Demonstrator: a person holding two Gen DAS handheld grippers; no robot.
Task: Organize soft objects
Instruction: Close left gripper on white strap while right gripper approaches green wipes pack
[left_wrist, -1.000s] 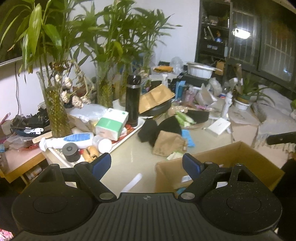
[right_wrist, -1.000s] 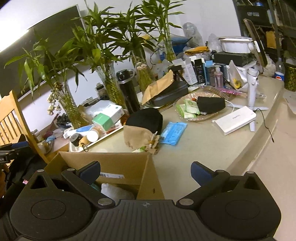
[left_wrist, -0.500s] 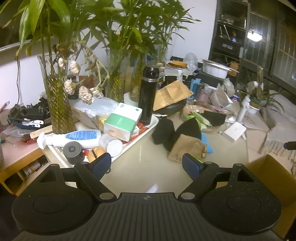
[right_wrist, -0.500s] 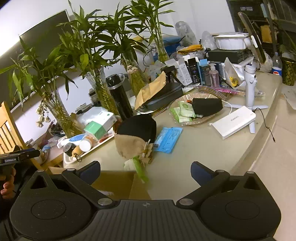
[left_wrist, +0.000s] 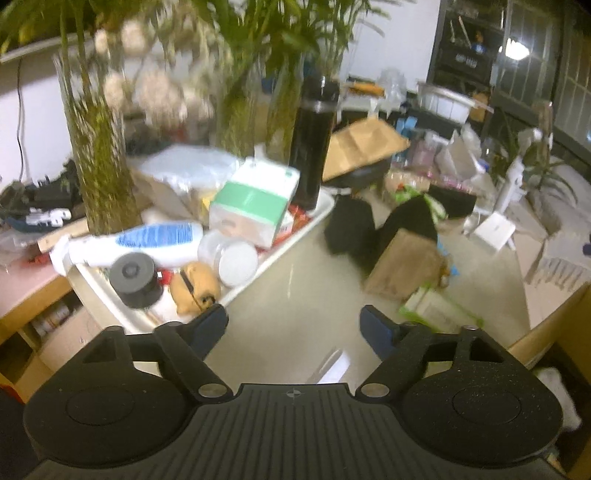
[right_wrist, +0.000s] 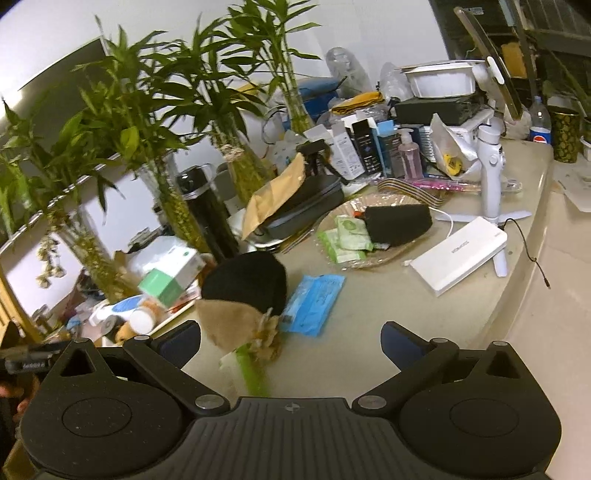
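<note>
- Tan burlap is what we're reading as the target: the tan burlap pouch lies flat on the pale, glossy stone-look tabletop, its frayed, fringed end pointing toward us.
- Touching the pouch's far edge sits the black knitted soft cap; just to the pouch's right lies the flat blue plastic packet, and a pale green-and-white folded packet pokes out from under the pouch's near end.
- Our right gripper hangs just above the pouch's near side, jaws spread wide, nothing held; the pouch's fringe shows in the gap but neither pad presses it.
- Our left gripper is over bare tabletop to the pouch's left, near the white rectangular tray of bottles; its jaws are closing, with nothing between them.
- In the left view the pouch sits ahead and right of that gripper, well apart from it.
- We judge this as the reach step: both claws empty, no soft item picked yet.
- Next move, as we see it: bring the right gripper down and forward so the pads straddle the pouch's body, not only the fringe, then squeeze.
- The pouch looks limp, so a shallow pinch may drag the green packet along.
- A cardboard box edge shows at the table's near right, past the pouch; we guess that's where soft things go.
</note>
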